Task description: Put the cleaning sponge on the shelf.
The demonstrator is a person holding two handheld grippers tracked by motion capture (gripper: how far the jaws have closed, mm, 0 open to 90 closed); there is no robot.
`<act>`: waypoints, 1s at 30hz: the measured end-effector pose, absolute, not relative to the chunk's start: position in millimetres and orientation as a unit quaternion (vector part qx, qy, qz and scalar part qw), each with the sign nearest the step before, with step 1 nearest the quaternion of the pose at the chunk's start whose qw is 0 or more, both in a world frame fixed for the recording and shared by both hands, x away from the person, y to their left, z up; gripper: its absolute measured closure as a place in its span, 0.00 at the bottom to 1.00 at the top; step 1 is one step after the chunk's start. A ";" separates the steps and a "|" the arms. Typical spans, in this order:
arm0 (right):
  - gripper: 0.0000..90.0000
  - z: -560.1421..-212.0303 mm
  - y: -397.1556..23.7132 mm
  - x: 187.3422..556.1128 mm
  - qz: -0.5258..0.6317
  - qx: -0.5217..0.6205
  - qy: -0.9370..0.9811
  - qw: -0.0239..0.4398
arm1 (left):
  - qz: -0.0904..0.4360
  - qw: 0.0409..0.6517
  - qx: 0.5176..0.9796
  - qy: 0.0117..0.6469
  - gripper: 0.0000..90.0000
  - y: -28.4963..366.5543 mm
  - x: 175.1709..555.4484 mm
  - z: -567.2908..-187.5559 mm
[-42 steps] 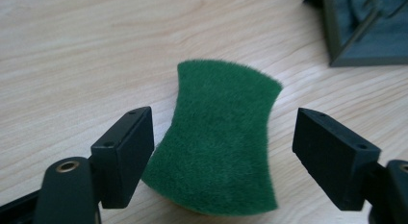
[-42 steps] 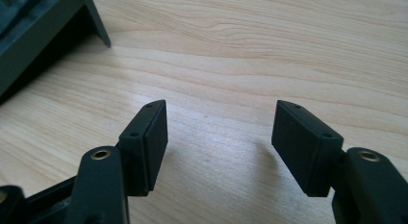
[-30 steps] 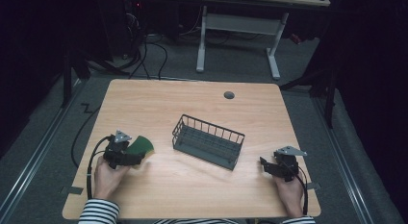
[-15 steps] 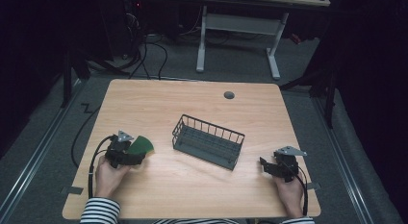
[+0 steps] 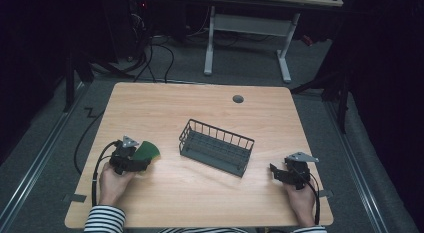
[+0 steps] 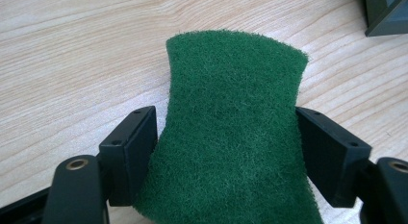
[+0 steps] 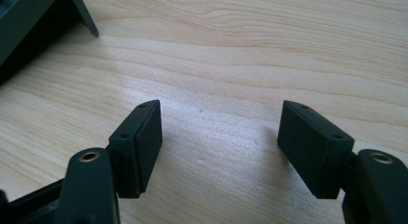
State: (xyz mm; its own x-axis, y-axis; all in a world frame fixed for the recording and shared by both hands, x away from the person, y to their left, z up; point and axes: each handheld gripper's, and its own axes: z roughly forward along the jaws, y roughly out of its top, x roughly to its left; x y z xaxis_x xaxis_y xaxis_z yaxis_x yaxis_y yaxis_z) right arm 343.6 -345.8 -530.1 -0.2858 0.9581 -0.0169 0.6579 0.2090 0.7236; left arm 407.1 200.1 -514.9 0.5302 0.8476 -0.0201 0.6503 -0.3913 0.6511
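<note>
The left gripper (image 5: pixel 134 160) sat at eight o'clock on the table (image 5: pixel 200 108), its jaws clamped on a green sponge (image 6: pixel 231 132). The wire basket (image 5: pixel 216 146) stood at centre. At four o'clock, the right gripper (image 7: pixel 219 147) rested with jaws spread, holding nothing.

Lab or office workspace: light wooden table (image 5: pixel 200 193), grey carpet floor (image 5: pixel 240 68), second desk frame (image 5: pixel 245 28), loose cables (image 5: pixel 155 48) behind.
</note>
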 end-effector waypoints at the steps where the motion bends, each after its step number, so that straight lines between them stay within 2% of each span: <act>1: 0.36 -530.1 -345.8 343.5 0.311 0.547 0.739 0.241 | 0.160 0.310 0.818 0.458 0.30 200.1 407.0 -515.1; 19: 0.36 -530.1 -345.7 343.5 0.311 0.547 0.739 0.241 | 0.148 0.338 0.804 0.467 0.31 201.9 402.3 -508.0; 30: 0.35 -530.2 -345.4 343.4 0.312 0.546 0.740 0.240 | 0.145 0.364 0.796 0.461 0.31 198.3 393.7 -479.6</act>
State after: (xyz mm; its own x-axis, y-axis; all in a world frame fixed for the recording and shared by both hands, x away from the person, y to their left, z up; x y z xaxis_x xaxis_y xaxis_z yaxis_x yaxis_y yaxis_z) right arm 343.4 -345.4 -530.2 -0.2881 0.9575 -0.0150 0.6582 0.2093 0.7232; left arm 393.7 198.3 -479.6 0.5328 0.8397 -0.1052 0.6286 -0.3095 0.7135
